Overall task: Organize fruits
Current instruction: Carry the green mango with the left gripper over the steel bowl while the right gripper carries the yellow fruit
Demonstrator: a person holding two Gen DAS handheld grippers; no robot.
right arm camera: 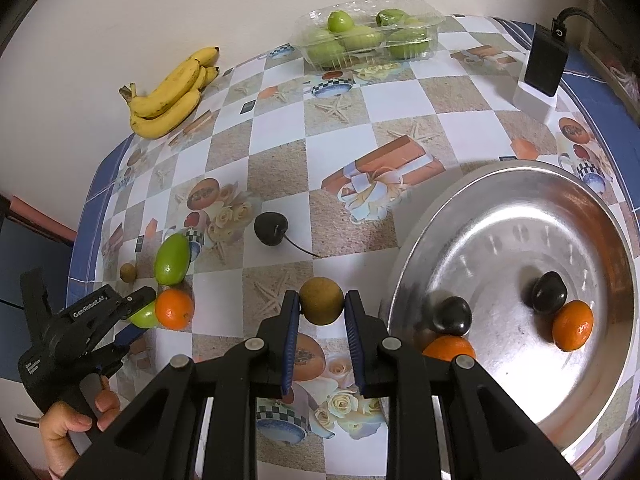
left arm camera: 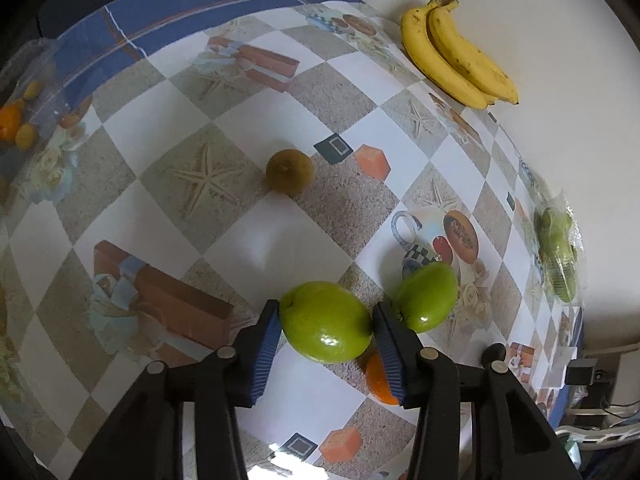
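My left gripper (left arm camera: 326,322) is shut on a green fruit (left arm camera: 325,321) just above the tablecloth. A second green fruit (left arm camera: 426,297) lies right of it, an orange (left arm camera: 378,376) peeks out below it, and a small brown fruit (left arm camera: 290,171) lies farther off. My right gripper (right arm camera: 321,302) is shut on a round brown fruit (right arm camera: 321,301) left of the metal bowl (right arm camera: 608,216). The bowl holds two dark fruits (right arm camera: 550,293) and two oranges (right arm camera: 573,325). In the right wrist view the left gripper (right arm camera: 140,304) sits beside an orange (right arm camera: 174,309), and a dark cherry (right arm camera: 271,229) lies mid-table.
Bananas (right arm camera: 172,94) lie by the wall at the table's far edge. A clear plastic tray (right arm camera: 434,24) of green fruits stands at the back. A black device on a white base (right arm camera: 544,64) stands at the far right. A clear bag with small fruits (left arm camera: 24,116) lies at the left.
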